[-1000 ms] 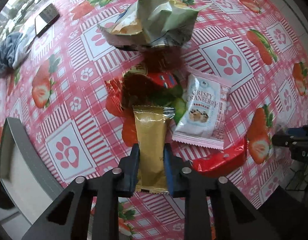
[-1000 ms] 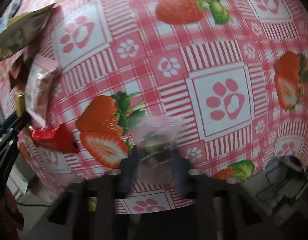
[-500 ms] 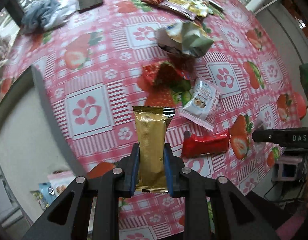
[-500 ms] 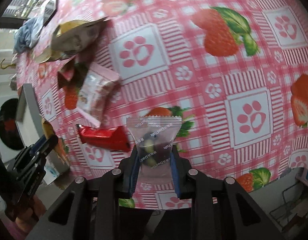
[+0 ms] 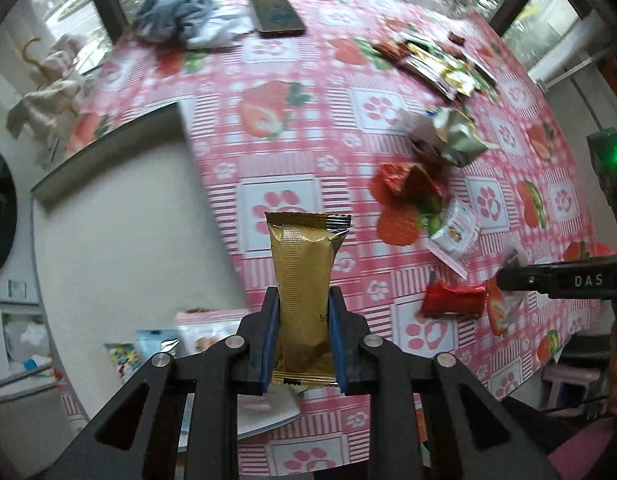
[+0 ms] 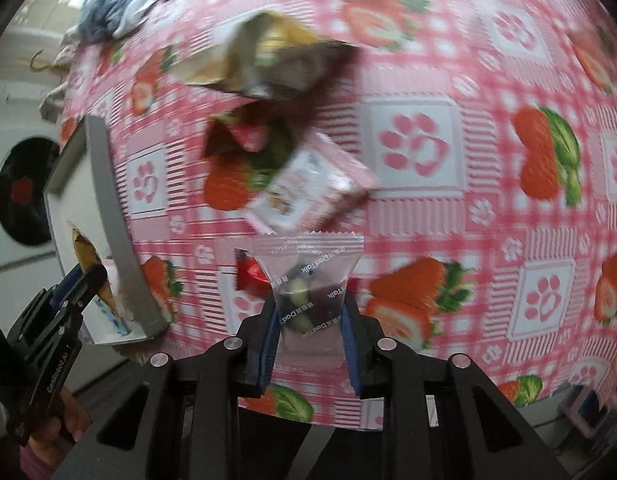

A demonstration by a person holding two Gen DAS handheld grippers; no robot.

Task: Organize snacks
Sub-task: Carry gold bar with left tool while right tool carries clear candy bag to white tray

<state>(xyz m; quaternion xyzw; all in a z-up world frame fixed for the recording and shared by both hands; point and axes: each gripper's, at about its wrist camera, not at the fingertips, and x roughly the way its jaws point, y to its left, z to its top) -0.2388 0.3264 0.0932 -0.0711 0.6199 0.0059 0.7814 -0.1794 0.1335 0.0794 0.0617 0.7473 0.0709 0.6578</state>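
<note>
Left wrist view: left gripper (image 5: 302, 336) with fingers clamped on a gold wrapper (image 5: 304, 280), upright over the edge of a grey bin (image 5: 108, 216) with 3 or so packets (image 5: 176, 340) at its bottom. Shown only here: a phone (image 5: 276, 16), a blue cloth (image 5: 176, 12), a far row of sachets (image 5: 440, 64), windows behind.

Right wrist view, blurred: right gripper (image 6: 310, 336) with fingers clamped on a clear packet (image 6: 308, 280) of dark and pale pieces. Shown only here: a round dark washer door (image 6: 22, 192) beyond the bin.

Both views: desk under a pink strawberry-and-paw cloth (image 5: 348, 152); on it a crumpled bag (image 6: 276, 60), a white-pink packet (image 6: 312, 192), a red wrapper (image 5: 454, 300).
</note>
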